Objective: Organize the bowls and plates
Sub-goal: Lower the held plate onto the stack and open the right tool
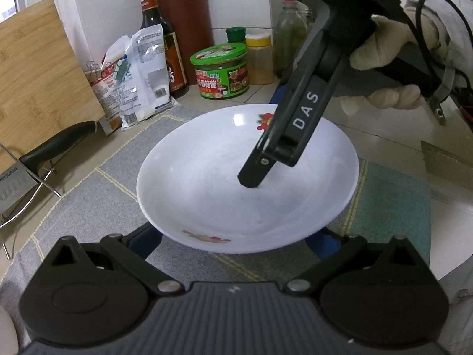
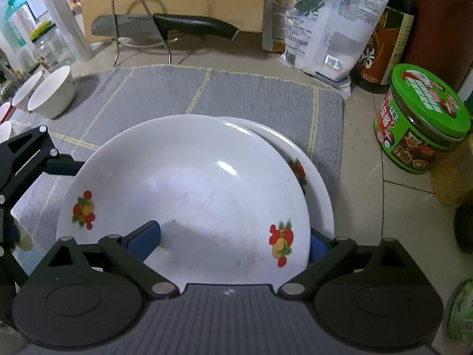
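A white plate with fruit prints (image 2: 189,195) lies on top of a second, like plate (image 2: 313,174) on the grey mat; they show as one in the left wrist view (image 1: 207,195). My right gripper (image 2: 233,239) has one blue finger (image 2: 145,236) over the top plate's inside and the other (image 2: 317,247) outside the rim. In the left wrist view it (image 1: 266,159) comes down from the upper right onto the far rim. My left gripper (image 1: 236,245) is open, its blue fingers (image 1: 145,241) low on either side of the near rim. White bowls (image 2: 53,94) stand at the mat's left.
A green-lidded jar (image 1: 221,71), a soy sauce bottle (image 1: 161,38), white bags (image 1: 136,74) and spice jars line the back wall. A knife (image 2: 165,25) rests on a wire stand before a wooden board (image 1: 38,82). The grey mat (image 2: 236,94) covers the tiled counter.
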A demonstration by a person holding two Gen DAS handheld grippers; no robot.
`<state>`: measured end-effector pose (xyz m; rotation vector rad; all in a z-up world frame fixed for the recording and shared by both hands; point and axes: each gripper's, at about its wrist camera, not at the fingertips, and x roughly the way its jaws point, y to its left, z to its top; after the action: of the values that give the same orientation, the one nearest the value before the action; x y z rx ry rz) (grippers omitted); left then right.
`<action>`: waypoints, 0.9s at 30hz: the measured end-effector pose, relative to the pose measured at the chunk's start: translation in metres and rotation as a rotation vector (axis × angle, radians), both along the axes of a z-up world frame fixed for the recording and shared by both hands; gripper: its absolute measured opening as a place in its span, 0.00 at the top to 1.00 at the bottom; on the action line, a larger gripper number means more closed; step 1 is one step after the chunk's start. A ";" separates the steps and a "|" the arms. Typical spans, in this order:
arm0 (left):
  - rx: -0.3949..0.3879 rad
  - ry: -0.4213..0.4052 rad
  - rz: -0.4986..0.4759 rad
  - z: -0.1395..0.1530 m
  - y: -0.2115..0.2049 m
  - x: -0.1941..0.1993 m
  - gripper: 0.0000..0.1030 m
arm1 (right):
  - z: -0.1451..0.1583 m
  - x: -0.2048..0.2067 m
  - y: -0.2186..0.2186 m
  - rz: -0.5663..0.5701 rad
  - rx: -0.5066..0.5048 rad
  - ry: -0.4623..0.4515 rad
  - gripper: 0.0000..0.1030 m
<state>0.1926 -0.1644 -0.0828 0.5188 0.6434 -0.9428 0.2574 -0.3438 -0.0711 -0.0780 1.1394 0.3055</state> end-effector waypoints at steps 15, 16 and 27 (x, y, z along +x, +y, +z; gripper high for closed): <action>-0.014 -0.004 -0.017 0.001 0.004 0.001 0.01 | 0.006 -0.005 0.003 0.007 -0.046 0.054 0.00; -0.014 -0.004 -0.017 0.001 0.004 0.001 0.01 | 0.007 -0.006 0.002 0.006 -0.046 0.055 0.00; -0.026 -0.003 -0.018 0.001 0.004 0.002 0.01 | 0.014 -0.017 -0.001 -0.009 -0.062 0.043 0.00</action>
<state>0.1949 -0.1601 -0.0814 0.5038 0.6239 -0.9661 0.2406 -0.3447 -0.0573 -0.1216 1.1919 0.2649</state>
